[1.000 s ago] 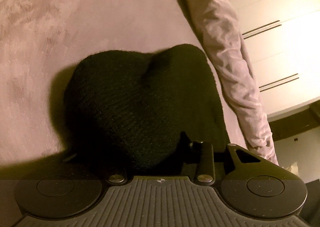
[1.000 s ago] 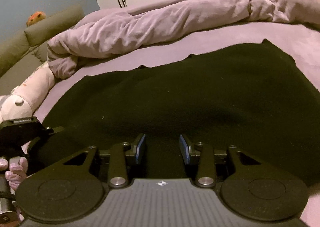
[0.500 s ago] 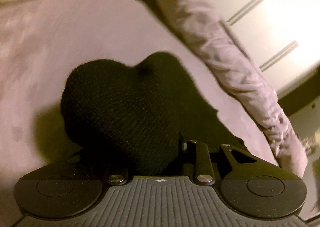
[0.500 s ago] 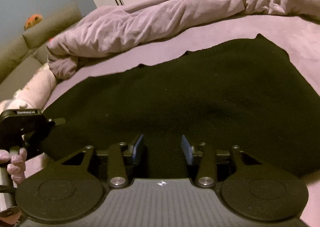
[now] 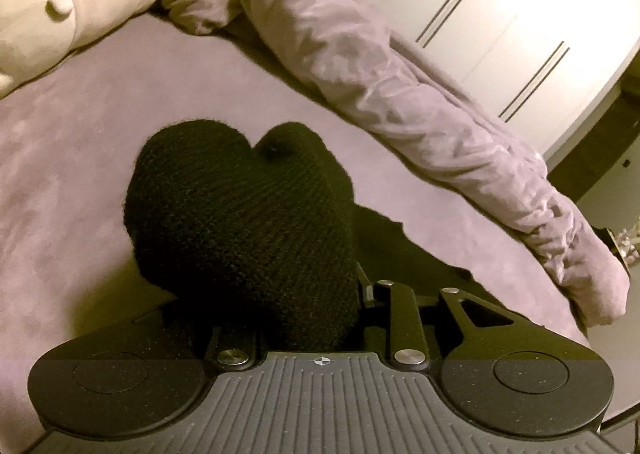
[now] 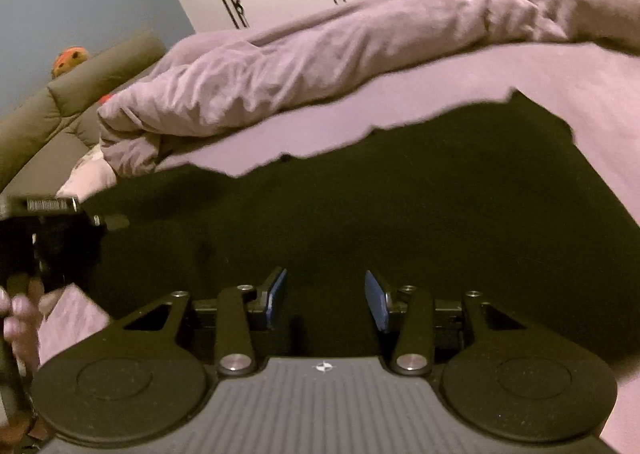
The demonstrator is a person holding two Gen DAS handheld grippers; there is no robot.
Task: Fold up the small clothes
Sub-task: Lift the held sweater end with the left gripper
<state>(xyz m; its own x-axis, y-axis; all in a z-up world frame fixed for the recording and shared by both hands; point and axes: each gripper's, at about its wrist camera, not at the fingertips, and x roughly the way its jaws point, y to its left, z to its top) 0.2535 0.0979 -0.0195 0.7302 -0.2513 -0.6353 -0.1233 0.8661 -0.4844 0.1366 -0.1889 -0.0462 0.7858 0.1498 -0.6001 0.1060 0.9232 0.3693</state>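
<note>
A black knit garment (image 6: 400, 206) lies spread on the lilac bed sheet (image 5: 80, 154). My left gripper (image 5: 308, 306) is shut on a bunched corner of it (image 5: 240, 222), which bulges up over the fingers and hangs lifted off the sheet. Only the right finger (image 5: 366, 290) shows; the left one is buried in cloth. In the right wrist view the left gripper (image 6: 60, 230) is at the left edge, held by a hand (image 6: 20, 314). My right gripper (image 6: 326, 294) sits over the garment's near part. Its jaws are closing, the blue pads (image 6: 276, 294) still apart and bare, with black cloth in the gap.
A rolled lilac duvet (image 5: 400, 86) runs along the far side of the bed (image 6: 320, 66). A pale plush toy (image 5: 60, 6) lies at the bed's far left. White wardrobe doors (image 5: 500, 14) stand behind. A grey sofa cushion (image 6: 80, 94) is at the left.
My left gripper has risen and rolled with the bunched cloth in it, bringing the plush toy into view. The garment's left side has lifted with it. The right pads stand slightly wider apart.
</note>
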